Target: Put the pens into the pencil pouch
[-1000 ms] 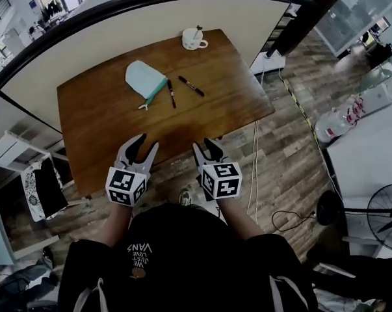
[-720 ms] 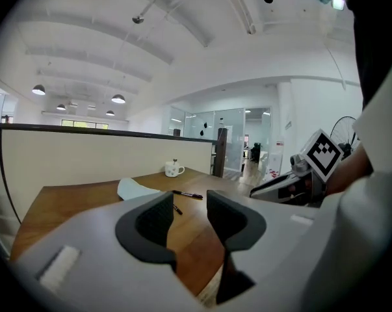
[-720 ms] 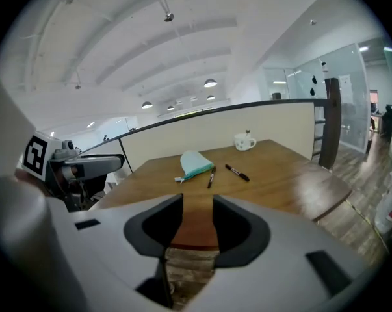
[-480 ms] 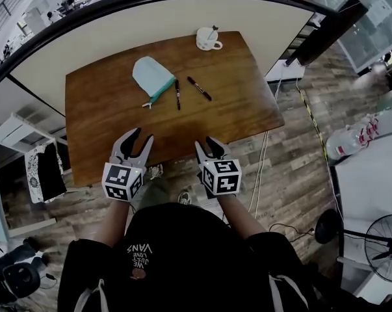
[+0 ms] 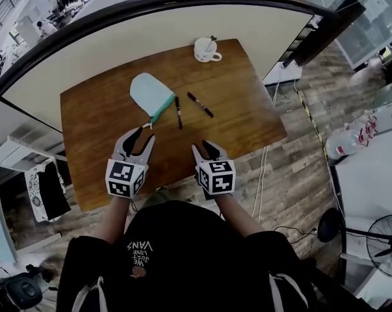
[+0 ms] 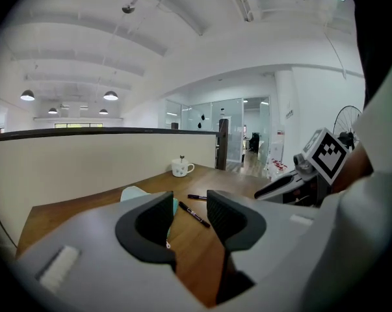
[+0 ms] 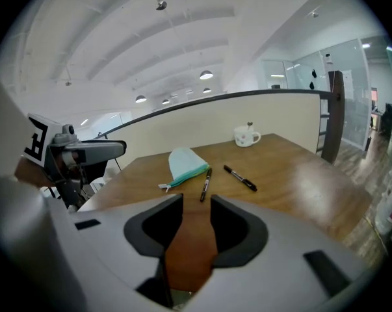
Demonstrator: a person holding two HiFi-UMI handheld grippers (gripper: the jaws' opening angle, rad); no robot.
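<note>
Wood bench (image 5: 91, 129): teal pouch (image 5: 150, 93) lies mid-bench, toward the far edge. First pen (image 5: 178, 111) is just beside it, second pen (image 5: 200, 104) a bit more to the right. White mug (image 5: 205, 49) sits by the far right corner. My left claw (image 5: 142, 135) & right claw (image 5: 203, 149) hang by the near edge, both spread apart w/ nothing in them.

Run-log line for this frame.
left gripper: open, empty | right gripper: open, empty | pen A, pen B: on table, outside pouch

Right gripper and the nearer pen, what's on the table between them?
Nothing: only bare table lies between the right gripper and the nearer pen, as the right gripper view shows.
</note>
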